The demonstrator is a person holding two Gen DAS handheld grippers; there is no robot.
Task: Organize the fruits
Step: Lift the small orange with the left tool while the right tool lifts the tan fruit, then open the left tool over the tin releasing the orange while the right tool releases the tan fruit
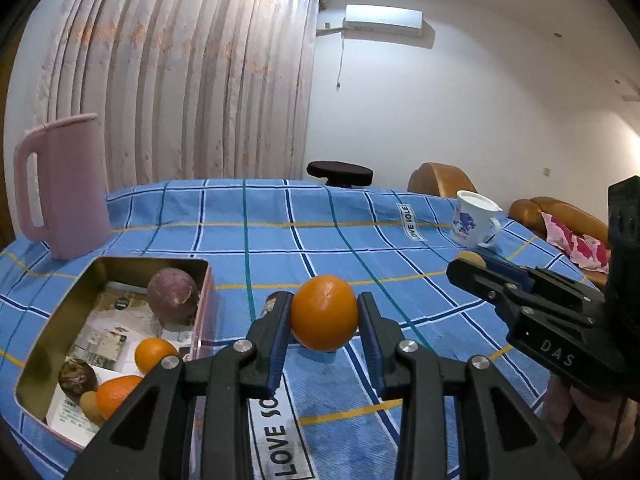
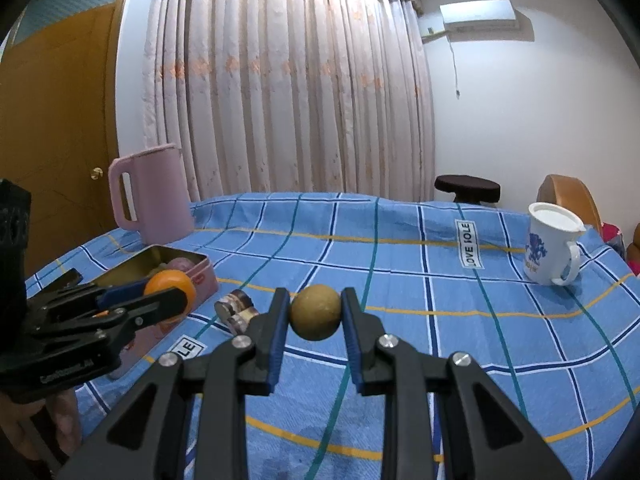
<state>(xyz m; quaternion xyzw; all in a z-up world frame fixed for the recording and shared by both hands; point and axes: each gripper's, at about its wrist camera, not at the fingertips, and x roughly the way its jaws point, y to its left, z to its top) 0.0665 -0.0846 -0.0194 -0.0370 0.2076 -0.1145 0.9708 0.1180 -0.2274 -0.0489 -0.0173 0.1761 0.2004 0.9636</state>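
Left wrist view: the left gripper (image 1: pixel 324 312) has its fingers clenched on a round orange fruit (image 1: pixel 324 312), held above the blue checked cloth (image 1: pixel 340 236) whose labels read "LOVE SOLE". Just left, an open gold-lined rectangular tin (image 1: pixel 40 354) holds more fruit. "DAS" shows on the right gripper (image 1: pixel 466 264).

Right wrist view: the right gripper (image 2: pixel 315 312) grasps a small round brownish-yellow fruit (image 2: pixel 315 312) over the surface. A white mug with blue print (image 2: pixel 550 246) stands well to the right.

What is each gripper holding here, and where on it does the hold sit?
The left gripper holds an orange across its widest part, a pad on each side. The right gripper holds a small brownish-yellow round fruit the same way, across its middle.
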